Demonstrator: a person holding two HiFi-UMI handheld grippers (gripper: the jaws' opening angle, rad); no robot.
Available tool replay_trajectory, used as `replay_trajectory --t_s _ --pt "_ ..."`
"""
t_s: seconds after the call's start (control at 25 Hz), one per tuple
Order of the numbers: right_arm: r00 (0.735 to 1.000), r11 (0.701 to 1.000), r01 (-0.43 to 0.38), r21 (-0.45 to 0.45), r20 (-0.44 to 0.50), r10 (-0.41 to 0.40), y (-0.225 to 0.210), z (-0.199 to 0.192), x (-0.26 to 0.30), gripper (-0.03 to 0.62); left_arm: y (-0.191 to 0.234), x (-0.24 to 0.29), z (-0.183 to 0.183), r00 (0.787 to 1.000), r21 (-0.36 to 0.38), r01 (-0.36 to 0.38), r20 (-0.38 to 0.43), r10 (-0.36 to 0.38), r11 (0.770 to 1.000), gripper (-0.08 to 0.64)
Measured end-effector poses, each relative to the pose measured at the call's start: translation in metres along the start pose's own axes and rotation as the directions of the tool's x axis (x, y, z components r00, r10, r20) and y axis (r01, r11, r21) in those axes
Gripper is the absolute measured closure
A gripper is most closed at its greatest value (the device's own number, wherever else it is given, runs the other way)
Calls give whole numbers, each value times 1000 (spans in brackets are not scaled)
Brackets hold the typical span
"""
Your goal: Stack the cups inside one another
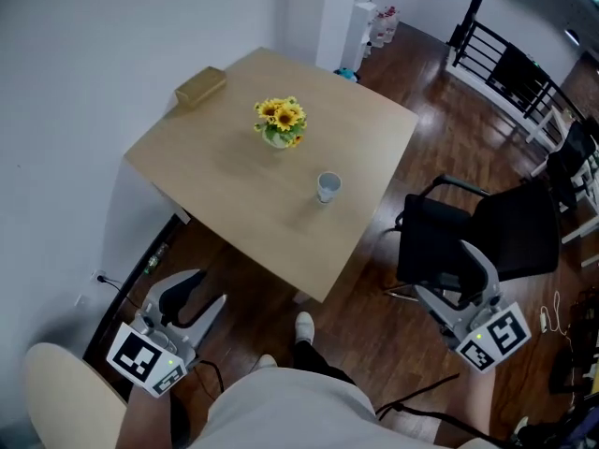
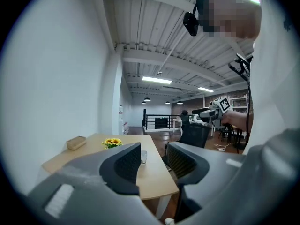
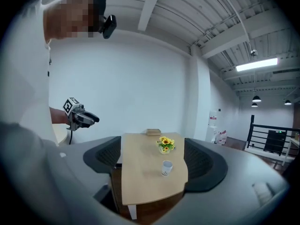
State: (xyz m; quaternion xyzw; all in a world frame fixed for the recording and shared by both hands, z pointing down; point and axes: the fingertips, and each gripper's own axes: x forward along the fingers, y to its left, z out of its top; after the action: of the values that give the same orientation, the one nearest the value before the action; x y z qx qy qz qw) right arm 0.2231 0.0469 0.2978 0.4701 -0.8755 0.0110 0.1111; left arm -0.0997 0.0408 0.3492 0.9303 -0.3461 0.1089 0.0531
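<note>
Nearest the lens, the person's pale-shirted torso (image 1: 290, 410) fills the lower edge. It is flanked by the left tool (image 1: 201, 293) and right tool (image 1: 445, 269), both held off the near edge of the worktop (image 1: 234, 181), each with its jaws apart and nothing between them. One white cup (image 1: 328, 186) stands upright right of the worktop's centre, mouth up, long axis vertical, well apart from both tools. Farther off and left of it sits a small vase of sunflowers (image 1: 281, 123); a tan box (image 1: 199, 86) lies at the far-left corner, near the white wall (image 1: 94, 45). A black office chair (image 1: 477, 237) stands on the wooden floor (image 1: 440, 148) just right of the worktop, close to the right tool. Black railing (image 1: 505, 73) runs at far right.
</note>
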Motion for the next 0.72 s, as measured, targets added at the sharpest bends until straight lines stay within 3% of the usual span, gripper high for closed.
replay_trajectory --t_s 0.28,0.52,0.72 --pt "999 999 -8 -38 -38 7 88 8 -61 176 -36 -58 -13 999 13 40 34 -40 999 371" --pt "997 998 -60 -29 -60 59 124 -10 -76 176 -78 -64 -18 997 61 69 37 -72 996 371" --pt "990 993 -118 -29 -83 116 146 -24 -95 176 -120 -57 -17 995 52 93 28 -95 994 371"
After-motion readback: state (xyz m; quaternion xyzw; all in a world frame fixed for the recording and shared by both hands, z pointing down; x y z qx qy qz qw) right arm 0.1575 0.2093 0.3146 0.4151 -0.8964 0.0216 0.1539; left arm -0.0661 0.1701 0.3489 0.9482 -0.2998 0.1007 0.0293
